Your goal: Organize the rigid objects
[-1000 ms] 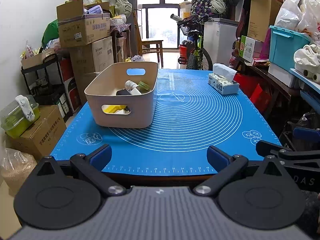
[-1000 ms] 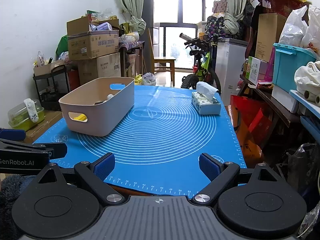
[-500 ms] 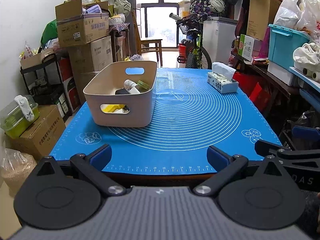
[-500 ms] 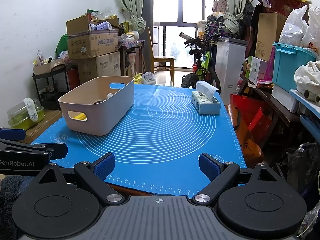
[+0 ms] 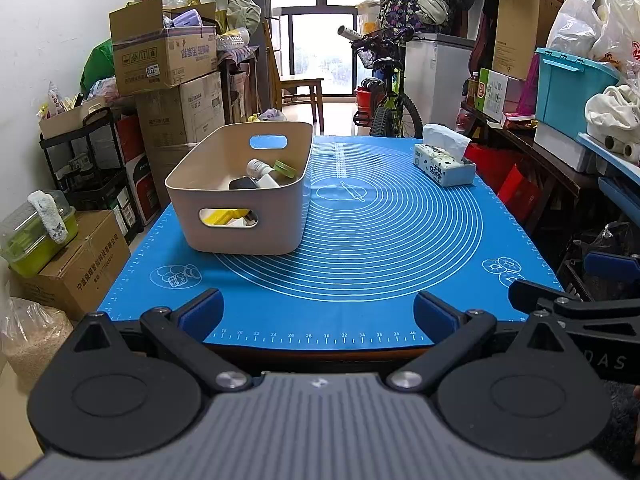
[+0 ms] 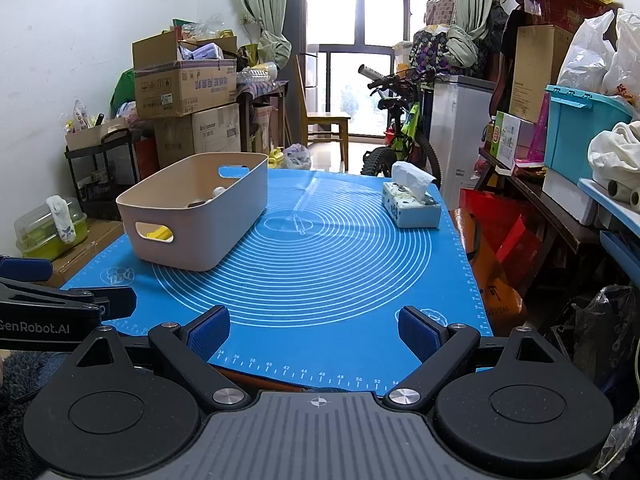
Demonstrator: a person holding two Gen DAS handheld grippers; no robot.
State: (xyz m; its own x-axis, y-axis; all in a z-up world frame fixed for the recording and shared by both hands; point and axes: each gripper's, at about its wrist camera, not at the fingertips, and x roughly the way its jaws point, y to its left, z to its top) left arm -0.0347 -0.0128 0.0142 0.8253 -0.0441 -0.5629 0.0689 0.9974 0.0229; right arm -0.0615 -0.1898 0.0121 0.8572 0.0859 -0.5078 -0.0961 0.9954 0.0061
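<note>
Both grippers, left gripper [image 5: 316, 312] and right gripper [image 6: 314, 330], gape empty; bin [image 5: 240, 216] walls hide most contents.

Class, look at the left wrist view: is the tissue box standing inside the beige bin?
No: the tissue box stands on the blue mat, apart from the beige bin.

Both wrist views look from the near table edge toward the far window, left view further left; both share the mat [image 5: 360, 208], bin [image 6: 192, 216] and tissue box [image 6: 412, 210].
</note>
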